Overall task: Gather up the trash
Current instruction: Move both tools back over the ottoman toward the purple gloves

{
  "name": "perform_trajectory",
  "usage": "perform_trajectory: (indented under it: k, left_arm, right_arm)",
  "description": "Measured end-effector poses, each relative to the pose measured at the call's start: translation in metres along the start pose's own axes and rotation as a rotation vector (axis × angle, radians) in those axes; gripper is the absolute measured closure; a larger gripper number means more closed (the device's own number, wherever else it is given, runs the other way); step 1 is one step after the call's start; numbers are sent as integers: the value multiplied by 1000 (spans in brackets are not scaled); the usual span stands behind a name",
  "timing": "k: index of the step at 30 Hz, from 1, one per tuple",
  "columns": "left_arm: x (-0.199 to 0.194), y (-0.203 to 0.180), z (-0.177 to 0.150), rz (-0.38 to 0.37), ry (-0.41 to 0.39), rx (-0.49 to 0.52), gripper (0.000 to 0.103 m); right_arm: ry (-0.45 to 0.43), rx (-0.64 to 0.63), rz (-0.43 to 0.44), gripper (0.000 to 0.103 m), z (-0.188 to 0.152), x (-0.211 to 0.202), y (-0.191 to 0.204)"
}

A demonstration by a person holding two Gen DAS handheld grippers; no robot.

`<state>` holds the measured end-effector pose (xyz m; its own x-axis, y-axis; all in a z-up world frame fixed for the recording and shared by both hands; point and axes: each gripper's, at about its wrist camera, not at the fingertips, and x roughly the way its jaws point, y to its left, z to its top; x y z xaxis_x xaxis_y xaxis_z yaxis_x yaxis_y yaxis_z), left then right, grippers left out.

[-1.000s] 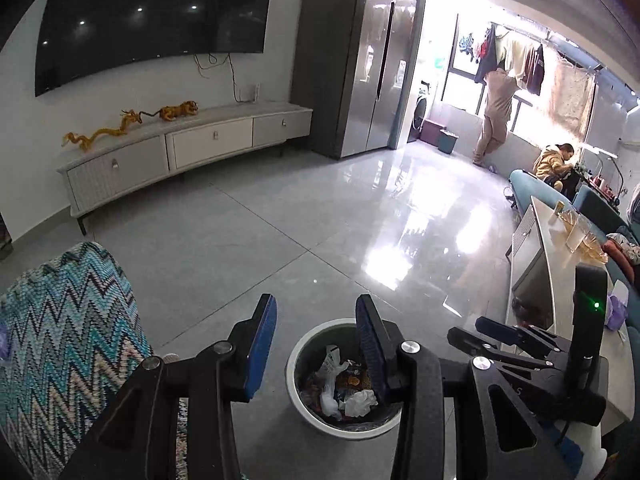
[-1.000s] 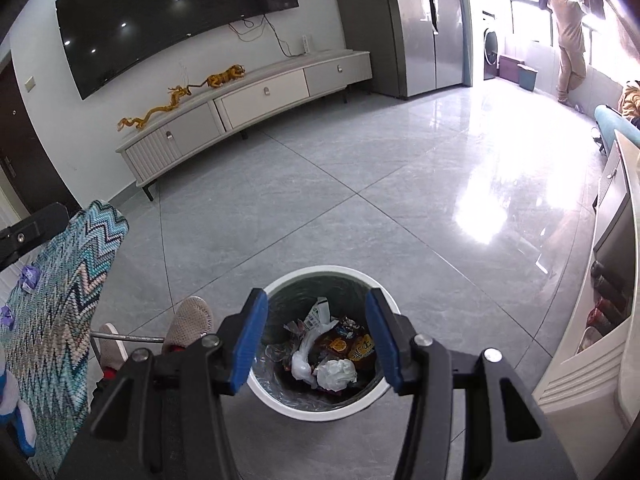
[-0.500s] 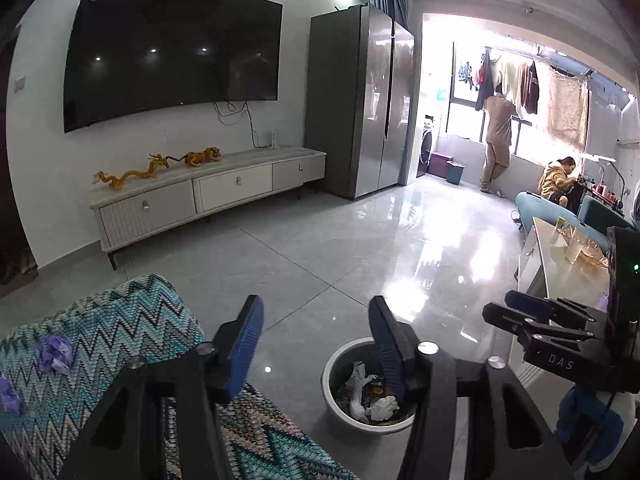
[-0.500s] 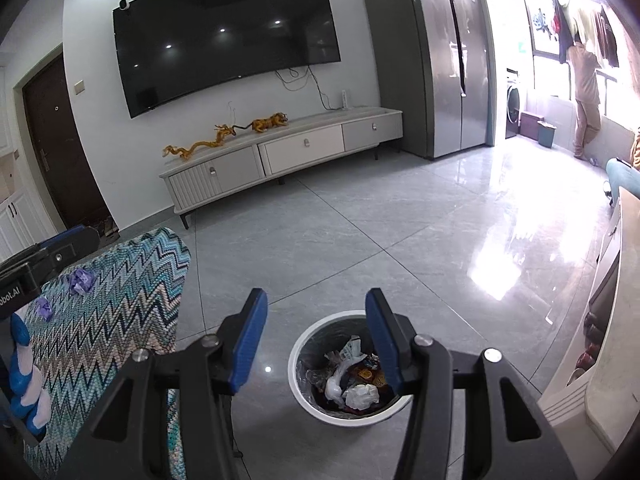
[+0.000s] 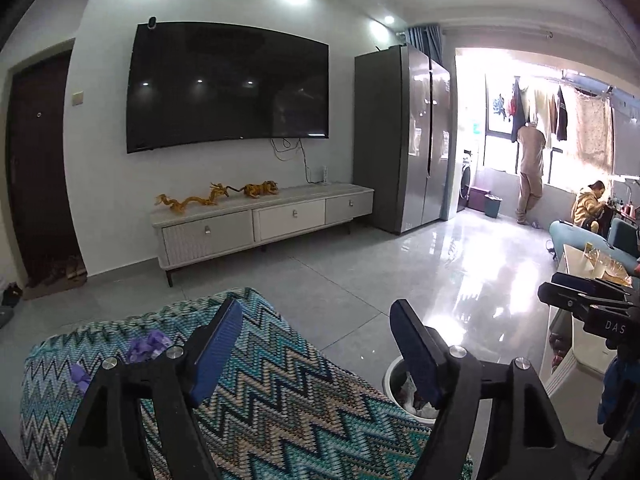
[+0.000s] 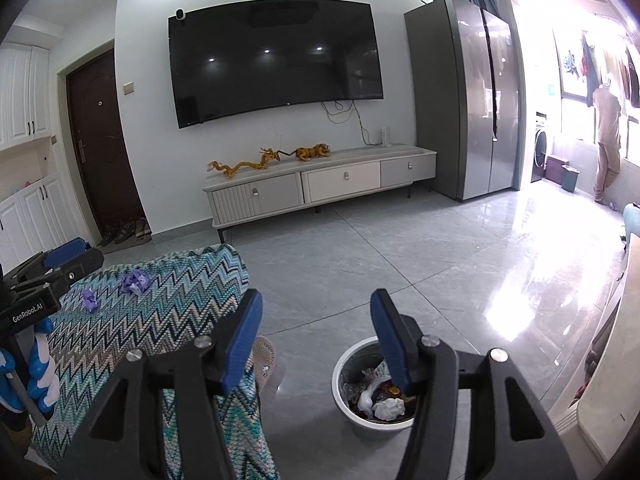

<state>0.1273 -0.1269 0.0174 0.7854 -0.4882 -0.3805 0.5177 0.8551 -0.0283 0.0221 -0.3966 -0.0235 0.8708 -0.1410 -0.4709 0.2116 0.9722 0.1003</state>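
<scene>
A white-rimmed trash bin [image 6: 345, 364] with crumpled wrappers inside stands on the grey floor; it also shows in the left wrist view [image 5: 394, 376]. Two purple crumpled scraps [image 6: 135, 282] [image 6: 89, 300] lie on the zigzag-patterned cloth [image 6: 168, 312]; they show in the left wrist view too [image 5: 150, 344] [image 5: 80, 376]. My left gripper [image 5: 316, 344] is open and empty above the cloth. My right gripper [image 6: 316, 340] is open and empty, above the floor between cloth and bin.
A TV cabinet [image 6: 320, 184] with gold figurines stands at the far wall under a big TV [image 6: 276, 56]. A grey fridge [image 6: 472, 96] is to the right. A pale coffee table [image 5: 576, 344] is at the right. A foot in a shoe [image 6: 264, 360] is beside the cloth.
Both grippers have risen and tilted up away from the bin. The bin has dropped low in both views, and the cloth with the purple scraps has come into view.
</scene>
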Motion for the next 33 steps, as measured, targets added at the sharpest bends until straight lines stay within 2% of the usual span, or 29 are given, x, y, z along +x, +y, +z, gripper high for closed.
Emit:
perform_trajectory:
  k: [7,17,23,29,33]
  left_arm:
    - [-53,49,-1,93,-81,-21,27]
    - [-93,121,-8,255,-98,-63,26]
    - [-102,168,-21,363,-47,-95,26]
    - [-112,217,-30,496,5,-156,24]
    - [-105,249,-44,503,68,-223,24]
  right_arm:
    - [-43,-61,58,47,9,-23,42]
    - [-67,-115,128,47,23,-26,81]
    - [-52,-161,174,46,32,-10,103]
    - [-38,-208,269,46,44,22,129]
    - [9,-253,334,46,47,60,154]
